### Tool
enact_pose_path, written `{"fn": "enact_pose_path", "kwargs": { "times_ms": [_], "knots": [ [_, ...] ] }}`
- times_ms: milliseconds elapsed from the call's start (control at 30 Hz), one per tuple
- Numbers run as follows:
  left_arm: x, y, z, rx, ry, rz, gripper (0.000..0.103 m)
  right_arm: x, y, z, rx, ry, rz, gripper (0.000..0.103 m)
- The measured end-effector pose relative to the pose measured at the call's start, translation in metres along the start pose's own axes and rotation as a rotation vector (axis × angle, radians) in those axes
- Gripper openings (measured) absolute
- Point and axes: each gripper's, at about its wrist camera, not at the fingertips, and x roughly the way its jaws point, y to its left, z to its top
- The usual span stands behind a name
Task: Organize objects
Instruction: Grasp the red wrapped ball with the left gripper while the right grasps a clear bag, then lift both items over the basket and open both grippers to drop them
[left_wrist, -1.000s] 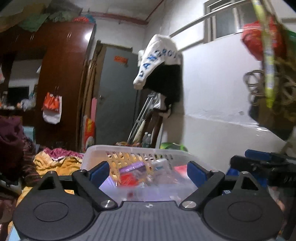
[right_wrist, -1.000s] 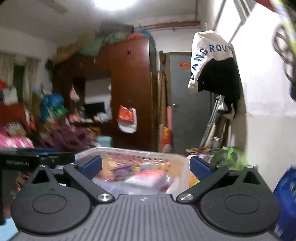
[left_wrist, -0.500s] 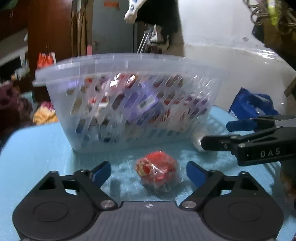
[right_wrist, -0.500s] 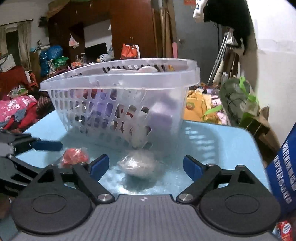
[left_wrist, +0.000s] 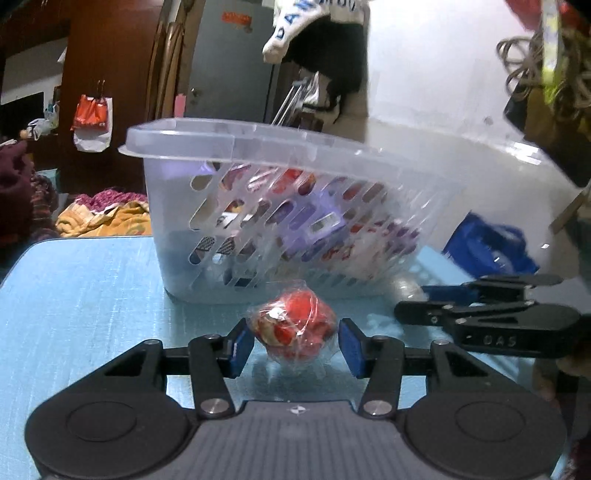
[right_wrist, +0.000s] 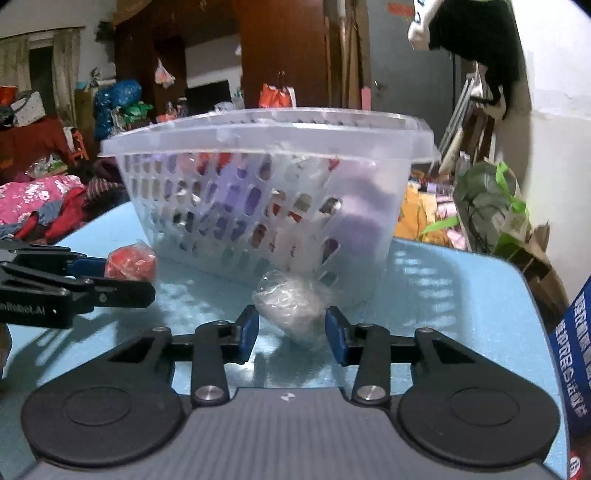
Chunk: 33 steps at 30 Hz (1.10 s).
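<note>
A clear slotted plastic basket (left_wrist: 288, 221) holding several packets stands on the light blue table (left_wrist: 81, 288); it also shows in the right wrist view (right_wrist: 266, 184). My left gripper (left_wrist: 293, 345) is closed around a red snack in clear wrap (left_wrist: 293, 326) lying just before the basket. My right gripper (right_wrist: 291, 332) is closed around a whitish wrapped snack (right_wrist: 290, 304) on the table. Each gripper shows in the other's view: the right one (left_wrist: 480, 314) and the left one (right_wrist: 74, 280).
A blue bag (left_wrist: 487, 247) lies right of the basket, and a blue printed package (right_wrist: 572, 350) stands at the table's right edge. Beyond the table are piled clothes (right_wrist: 37, 206), a green bag (right_wrist: 487, 206) and a wooden wardrobe (left_wrist: 107, 92).
Both grippers dropped from above the basket to the table in front of it. Each set of fingers then narrowed from wide open onto its wrapped snack.
</note>
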Motion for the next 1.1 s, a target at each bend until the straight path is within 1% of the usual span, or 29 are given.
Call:
{"fn": "enact_pose_path", "kwargs": {
  "times_ms": [67,200,300,400,500,667,1100],
  "knots": [
    [-0.005,0.000,-0.003,-0.006,-0.034,-0.038,0.054,-0.003,0.004,-0.001,-0.005,-0.020,-0.005,0.043],
    [-0.006,0.002,-0.002,-0.034,-0.079,-0.070,0.054,-0.011,0.008,-0.003,-0.010,-0.068,-0.007,0.043],
    [-0.010,0.004,-0.002,-0.047,-0.120,-0.075,0.054,-0.020,0.011,-0.005,-0.007,-0.116,0.011,0.042],
    [-0.014,0.002,-0.001,-0.036,-0.157,-0.082,0.054,-0.028,0.014,-0.007,-0.013,-0.168,0.009,0.042],
    [-0.019,0.000,-0.002,-0.022,-0.190,-0.092,0.054,-0.031,0.016,-0.007,-0.022,-0.196,0.012,0.042],
    [-0.027,0.002,-0.004,-0.013,-0.229,-0.109,0.054,-0.035,0.015,-0.007,-0.012,-0.241,0.028,0.042],
    [-0.034,0.003,-0.007,-0.012,-0.277,-0.115,0.054,-0.042,0.018,-0.011,-0.022,-0.321,0.047,0.042]
  ]
}}
